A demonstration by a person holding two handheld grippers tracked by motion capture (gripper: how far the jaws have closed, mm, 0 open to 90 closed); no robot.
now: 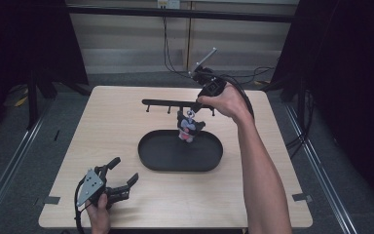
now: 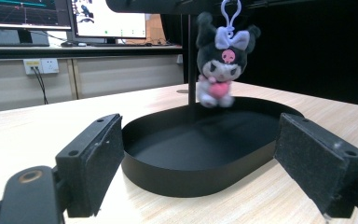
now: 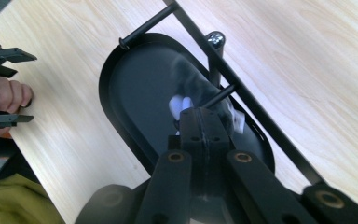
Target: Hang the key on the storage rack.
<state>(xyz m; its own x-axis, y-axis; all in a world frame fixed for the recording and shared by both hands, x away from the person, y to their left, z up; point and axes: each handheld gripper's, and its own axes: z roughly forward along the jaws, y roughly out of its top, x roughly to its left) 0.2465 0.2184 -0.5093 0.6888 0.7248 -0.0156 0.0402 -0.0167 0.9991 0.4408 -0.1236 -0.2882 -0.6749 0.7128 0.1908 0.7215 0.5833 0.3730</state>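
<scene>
A small plush keychain doll with black ears, a pale face, a pink skull mark and a pink heart at its chest [image 2: 220,65] hangs by its pale plastic clip from the black metal peg rack [image 1: 175,103] that stands over the far side of the black oval tray [image 1: 156,156]. The tray rests near the middle of the light wooden table [image 1: 102,122], and the doll dangles just above the tray's back rim, beside the rack's upright post [image 2: 191,60].

The right gripper [image 1: 191,108], held in the person's right hand [image 1: 226,101], is at the rack's bar right above the doll. In the right gripper view its two black jaws stand pressed together, their tips close against the top of the doll [image 3: 223,109] and next to a short peg [image 3: 216,95] of the rack; the doll is blurred there (grey and white patches are all that can be made out), and I cannot tell whether any of it or its clip is pinched between the jaws.

The left gripper [image 1: 122,171] lies low on the near left part of the table, held by the left hand [image 1: 99,217], well apart from the tray and doll. Its jaws are spread wide, their dark padded fingers [image 2: 95,163] framing the tray's near wall in the left gripper view, with nothing between them.
</scene>
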